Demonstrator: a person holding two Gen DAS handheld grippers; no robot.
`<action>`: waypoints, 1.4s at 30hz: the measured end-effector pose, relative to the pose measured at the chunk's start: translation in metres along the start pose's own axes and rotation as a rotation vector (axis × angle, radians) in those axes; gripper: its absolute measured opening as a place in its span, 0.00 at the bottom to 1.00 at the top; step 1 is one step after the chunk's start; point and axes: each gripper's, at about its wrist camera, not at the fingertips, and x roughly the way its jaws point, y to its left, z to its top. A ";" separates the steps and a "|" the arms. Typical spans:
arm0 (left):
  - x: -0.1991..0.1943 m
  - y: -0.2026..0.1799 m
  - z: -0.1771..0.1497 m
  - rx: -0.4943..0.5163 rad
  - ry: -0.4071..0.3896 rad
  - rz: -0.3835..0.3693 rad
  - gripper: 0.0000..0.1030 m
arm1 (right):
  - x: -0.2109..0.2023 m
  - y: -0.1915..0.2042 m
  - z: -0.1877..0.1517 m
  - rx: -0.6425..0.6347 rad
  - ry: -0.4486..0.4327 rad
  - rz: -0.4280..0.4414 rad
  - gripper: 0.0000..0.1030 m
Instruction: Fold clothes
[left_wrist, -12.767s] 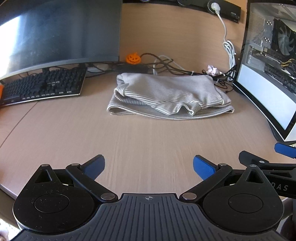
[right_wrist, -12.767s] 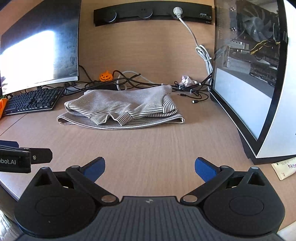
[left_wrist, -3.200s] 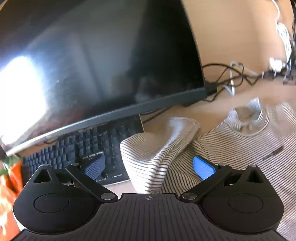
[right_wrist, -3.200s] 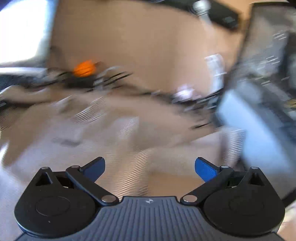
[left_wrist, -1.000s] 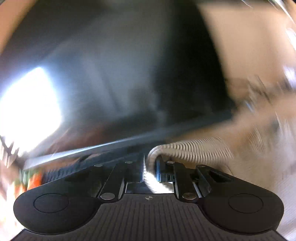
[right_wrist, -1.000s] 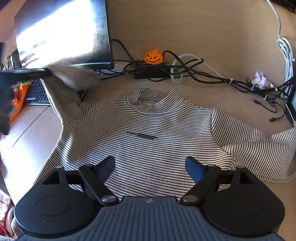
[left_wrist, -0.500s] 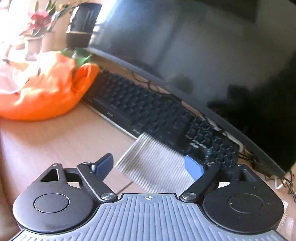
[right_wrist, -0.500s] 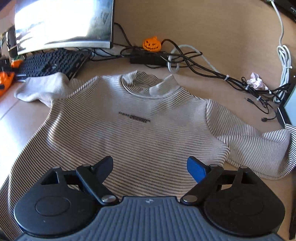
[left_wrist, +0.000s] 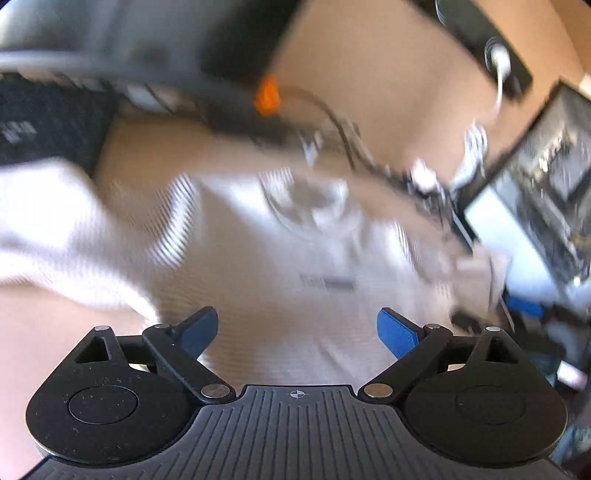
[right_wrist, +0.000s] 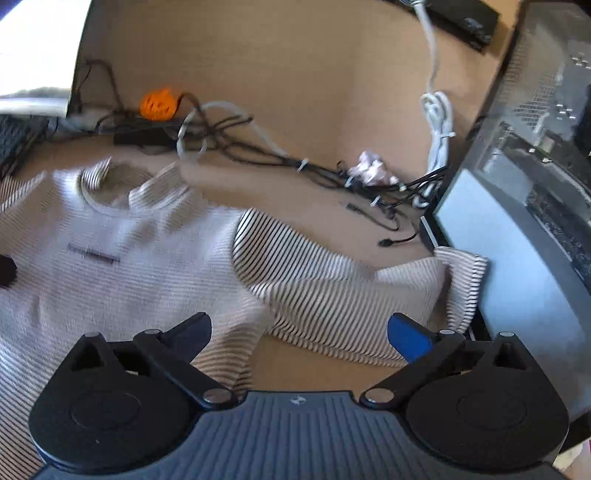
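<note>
A grey-and-white striped long-sleeved top (right_wrist: 110, 258) lies spread front-up on the wooden desk, collar toward the wall. Its right sleeve (right_wrist: 332, 291) runs crumpled toward the computer case, cuff (right_wrist: 465, 273) resting against it. My right gripper (right_wrist: 299, 328) hovers open above where that sleeve joins the body, nothing between its fingers. The left wrist view is motion-blurred: the top (left_wrist: 295, 280) lies ahead, its left sleeve (left_wrist: 66, 236) stretched out toward the keyboard. My left gripper (left_wrist: 297, 330) is open over the lower body of the top, holding nothing.
A glass-sided computer case (right_wrist: 524, 206) stands at the right. Tangled cables (right_wrist: 258, 151), an orange pumpkin figure (right_wrist: 159, 103) and a crumpled paper (right_wrist: 369, 170) lie along the back wall. A keyboard (left_wrist: 40, 122) and monitor sit at the left.
My left gripper let go of the left sleeve and has swung right from the keyboard toward the top's body. My right gripper has turned right toward the crumpled right sleeve.
</note>
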 end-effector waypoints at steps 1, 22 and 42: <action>0.003 -0.002 -0.003 0.018 -0.002 0.009 0.94 | -0.002 0.000 -0.001 -0.007 0.000 0.005 0.99; 0.013 0.009 0.009 0.144 0.028 0.061 0.97 | -0.063 -0.002 -0.071 -0.214 0.081 0.056 1.00; 0.011 -0.011 0.001 0.119 0.130 -0.049 0.98 | -0.081 0.033 -0.038 -0.179 0.011 0.158 1.00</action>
